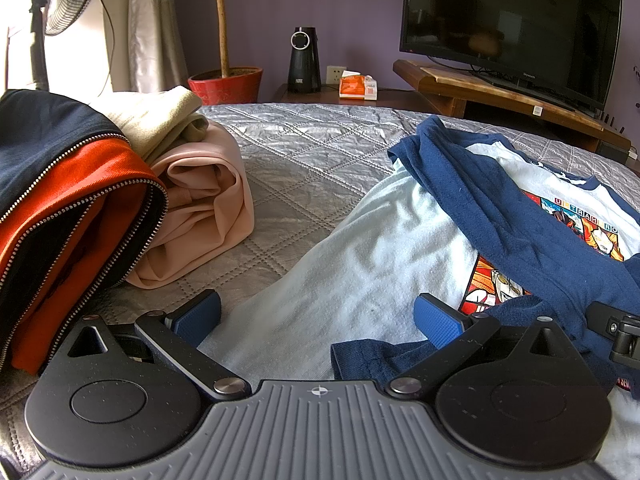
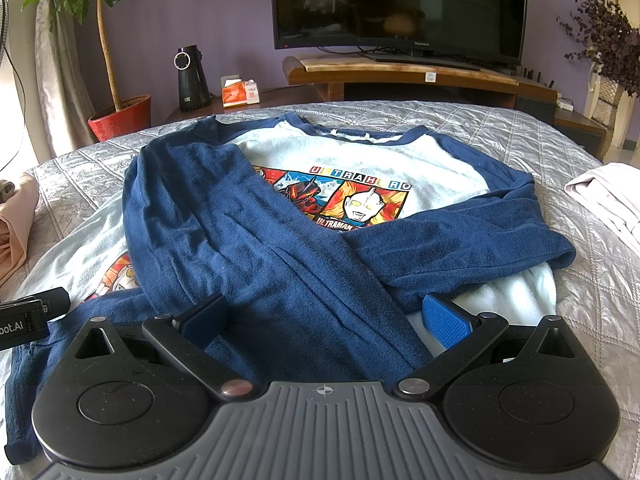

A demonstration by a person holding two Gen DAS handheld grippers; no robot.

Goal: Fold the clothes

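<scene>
1. The shirt (image 2: 360,152), white body with navy sleeves and a cartoon print, lies face up on the bed (image 2: 520,132), filling the middle of the right wrist view; its collar points toward the top of the frame.
2. Both sleeves are folded across the chest: the left-frame sleeve (image 2: 224,232) runs diagonally down to the bottom centre, and the right-frame sleeve (image 2: 472,236) crosses in from the right edge of the shirt.
3. The right claw (image 2: 324,320) sits at the bottom of its view with its jaws spread wide, low over the diagonal sleeve; nothing is pinched between the blue pads (image 2: 444,320).
4. The left claw (image 1: 316,320) is also spread wide, at the bottom of its view, over the shirt's pale lower body (image 1: 360,248), near the hem. It grips nothing.
5. In the left wrist view, a folded pink garment (image 1: 204,208) lies left of centre on the bed, apart from the shirt, with a beige garment (image 1: 160,116) above it.
6. A navy and orange zipped jacket (image 1: 60,200) fills the left edge of that view.
7. A pale folded cloth (image 2: 608,196) lies at the right edge of the right wrist view.
8. A TV (image 2: 400,4) on a wooden stand (image 2: 400,72) stands at the top, beyond the bed.
</scene>
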